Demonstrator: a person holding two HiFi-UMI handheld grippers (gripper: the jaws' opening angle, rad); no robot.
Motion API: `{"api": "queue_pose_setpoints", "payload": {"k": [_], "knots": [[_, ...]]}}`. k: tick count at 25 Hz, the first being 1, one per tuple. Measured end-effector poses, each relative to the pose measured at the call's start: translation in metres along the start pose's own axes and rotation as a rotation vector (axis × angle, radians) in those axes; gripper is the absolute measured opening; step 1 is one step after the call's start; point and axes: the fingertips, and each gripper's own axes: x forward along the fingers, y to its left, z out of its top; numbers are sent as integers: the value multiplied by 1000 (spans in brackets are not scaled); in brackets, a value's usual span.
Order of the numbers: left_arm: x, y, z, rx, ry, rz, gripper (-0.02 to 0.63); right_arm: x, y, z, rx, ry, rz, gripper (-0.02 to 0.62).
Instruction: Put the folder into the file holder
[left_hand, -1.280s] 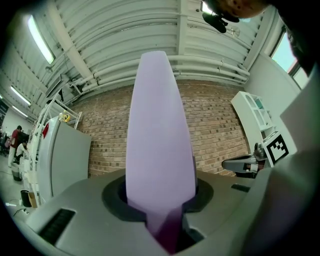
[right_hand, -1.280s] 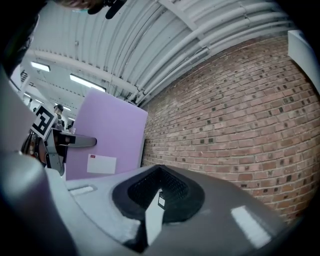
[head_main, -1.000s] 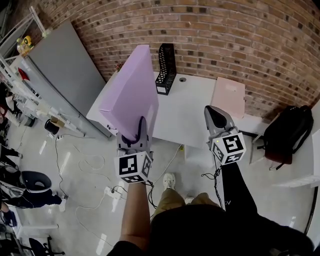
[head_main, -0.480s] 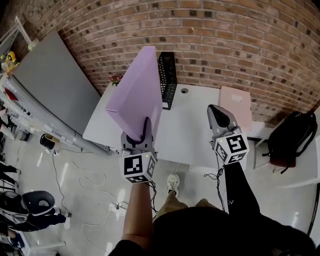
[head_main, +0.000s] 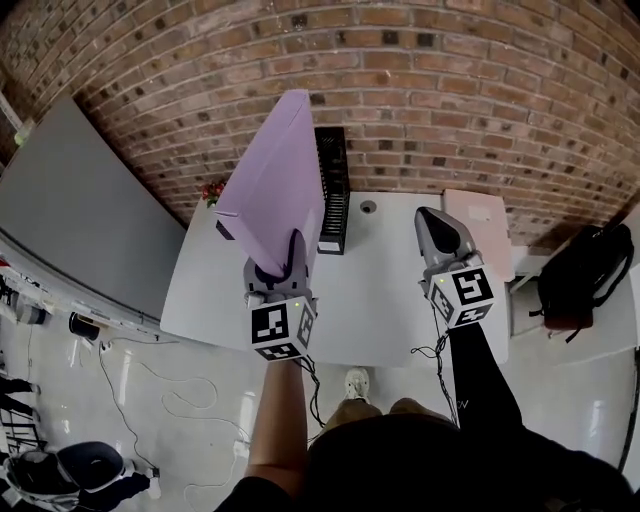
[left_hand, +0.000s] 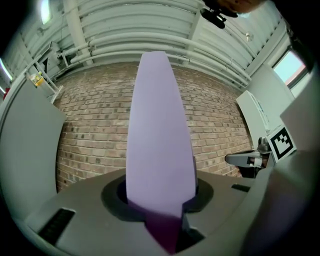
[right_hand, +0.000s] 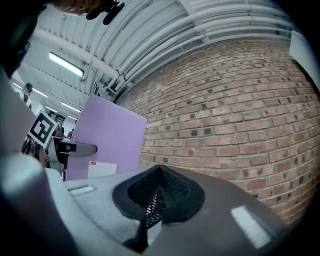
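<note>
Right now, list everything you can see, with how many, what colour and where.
table: 1, white, against brick wall
file holder: 1, black mesh, table's far side
held folder: 1, purple, upright, left of file holder
second folder: 1, pink, flat, table's far right corner
backpack: 1, black, right of table
board: 1, grey, left of table
left claw: 1, grey, shut on held folder
right claw: 1, grey, shut, empty
</note>
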Motion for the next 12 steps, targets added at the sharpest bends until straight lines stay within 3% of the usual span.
{"api": "queue_pose_setpoints", "payload": {"k": [12], "knots": [[114,32,-34,-26,42,-68,141,71,-36,-25,-10,45,-119,0]]}}
